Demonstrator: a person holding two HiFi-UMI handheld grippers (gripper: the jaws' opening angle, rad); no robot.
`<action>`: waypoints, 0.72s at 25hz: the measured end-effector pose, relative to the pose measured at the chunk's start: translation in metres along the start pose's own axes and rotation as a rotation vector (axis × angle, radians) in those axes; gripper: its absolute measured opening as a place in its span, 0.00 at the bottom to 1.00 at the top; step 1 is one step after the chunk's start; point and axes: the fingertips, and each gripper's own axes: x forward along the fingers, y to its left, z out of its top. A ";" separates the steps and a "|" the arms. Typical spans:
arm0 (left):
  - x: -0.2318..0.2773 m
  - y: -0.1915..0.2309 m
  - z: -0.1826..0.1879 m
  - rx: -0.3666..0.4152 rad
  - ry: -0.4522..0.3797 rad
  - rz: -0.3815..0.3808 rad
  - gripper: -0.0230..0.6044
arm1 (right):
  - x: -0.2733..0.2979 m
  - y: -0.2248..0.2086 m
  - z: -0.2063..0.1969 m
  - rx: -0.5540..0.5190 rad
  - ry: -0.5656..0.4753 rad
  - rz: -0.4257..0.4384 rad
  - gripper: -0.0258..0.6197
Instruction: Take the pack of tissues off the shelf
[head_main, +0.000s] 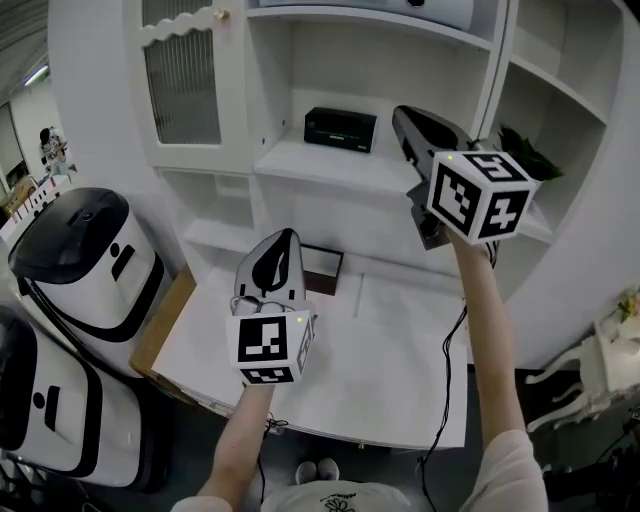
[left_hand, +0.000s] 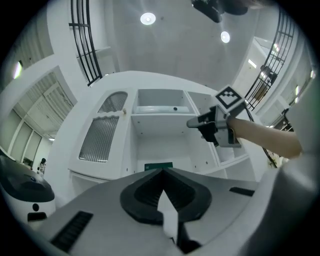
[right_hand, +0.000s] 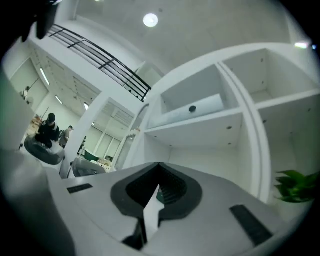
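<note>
Grasp not yet begun. Pack (head_main: 340, 128) lies on the shelf (head_main: 290, 160), upper centre of the head view, untouched. Right gripper (head_main: 405, 122) is just right of it, jaws clenched, empty. Left gripper (head_main: 280, 245) is at lower centre, also clenched and empty. Remaining: open, grasp, lift off.

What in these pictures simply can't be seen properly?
- Pack of tissues: its print is too small in the head view; the left gripper covers most of it in its own view.
- Cabinet door: ribbed glass hides whatever is inside.
- Plant: partly behind the right gripper in the head view.
</note>
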 end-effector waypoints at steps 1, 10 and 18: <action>-0.006 -0.004 0.004 -0.001 -0.014 -0.005 0.03 | -0.022 0.006 -0.001 -0.035 -0.035 -0.025 0.04; -0.063 -0.039 0.008 0.023 -0.087 -0.027 0.03 | -0.178 0.051 -0.076 -0.032 -0.162 -0.303 0.04; -0.100 -0.048 -0.045 -0.029 0.012 0.009 0.03 | -0.221 0.097 -0.152 -0.041 -0.071 -0.326 0.04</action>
